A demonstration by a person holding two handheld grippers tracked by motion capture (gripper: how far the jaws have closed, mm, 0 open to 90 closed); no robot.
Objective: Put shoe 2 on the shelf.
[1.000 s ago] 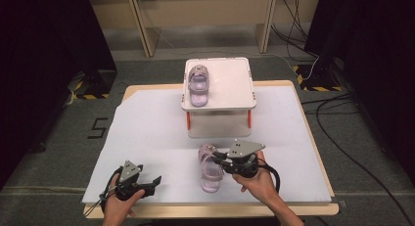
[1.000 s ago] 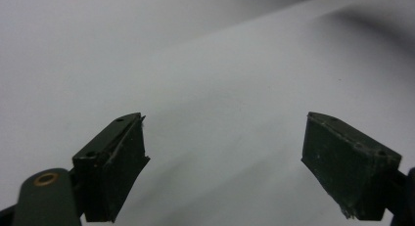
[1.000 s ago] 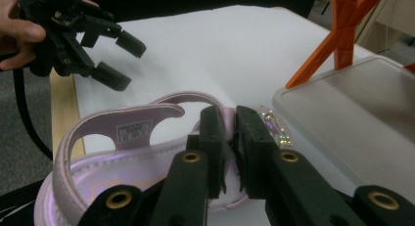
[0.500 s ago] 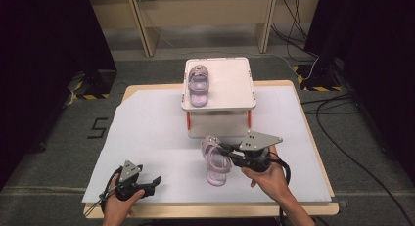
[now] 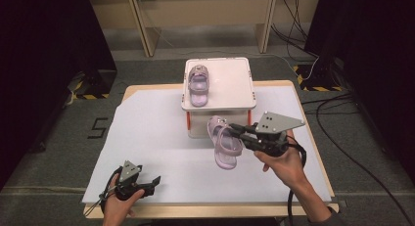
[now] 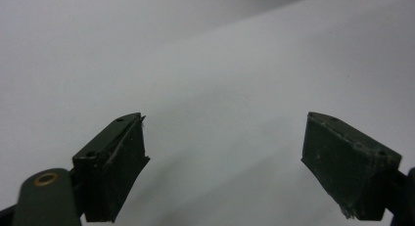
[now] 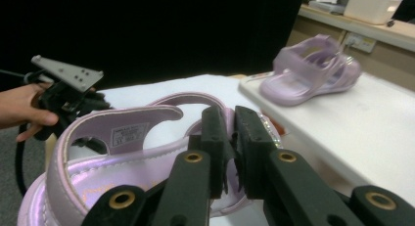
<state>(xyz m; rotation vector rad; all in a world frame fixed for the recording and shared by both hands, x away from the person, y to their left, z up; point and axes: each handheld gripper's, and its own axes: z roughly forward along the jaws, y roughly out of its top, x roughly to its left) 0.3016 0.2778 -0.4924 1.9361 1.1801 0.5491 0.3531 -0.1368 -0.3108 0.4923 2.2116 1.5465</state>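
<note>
Lilac sandal, pinched by a strap in the right hand-held gripper, hangs clear of the counter just before the white box (its mate sits on top), likely bound beside it. Left hand-held gripper, spread and empty, waits well short of the box.

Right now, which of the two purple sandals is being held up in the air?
The sandal in front of the white box, clamped by the right gripper and hanging clear of the table. The other sandal lies flat on the box's lid.
</note>
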